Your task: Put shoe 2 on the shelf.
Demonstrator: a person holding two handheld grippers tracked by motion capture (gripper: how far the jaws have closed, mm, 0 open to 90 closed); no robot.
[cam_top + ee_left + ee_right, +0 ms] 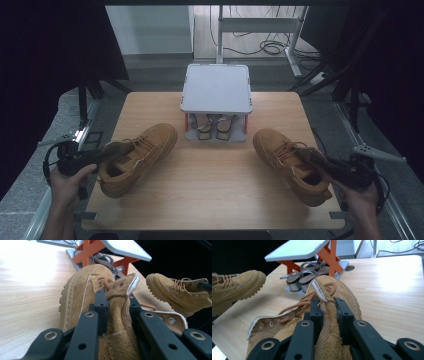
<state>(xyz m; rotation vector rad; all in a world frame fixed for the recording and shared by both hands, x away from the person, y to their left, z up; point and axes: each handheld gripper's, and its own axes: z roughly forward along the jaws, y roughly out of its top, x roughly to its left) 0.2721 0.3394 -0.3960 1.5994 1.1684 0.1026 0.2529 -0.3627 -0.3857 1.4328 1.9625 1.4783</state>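
The left gripper (pixel 115 300) has its black jaws pressed on the padded tongue of the left boot (pixel 82 293), the suede flap standing up between them. That boot's toe points away from the jaws, across the wooden table (pixel 27 285). In the high view the same gripper (pixel 107 152) sits at the boot's open collar, with the boot (pixel 142 152) angled towards the table's middle.

The right gripper (pixel 328 305) is likewise clamped on the tongue of the right boot (pixel 344 293), laces bunched just beside the jaws on their left. In the high view this gripper (pixel 312 156) meets the boot (pixel 285 155) at its collar, toe pointing away from the hand.

The two boots lie well apart, one to each side. Beyond both toes, between the two grippers and farther off, stands a small rack (pixel 216 87) with orange legs and a grey top. A pair of sandals (pixel 308 273) rests on its lower shelf, under the top.
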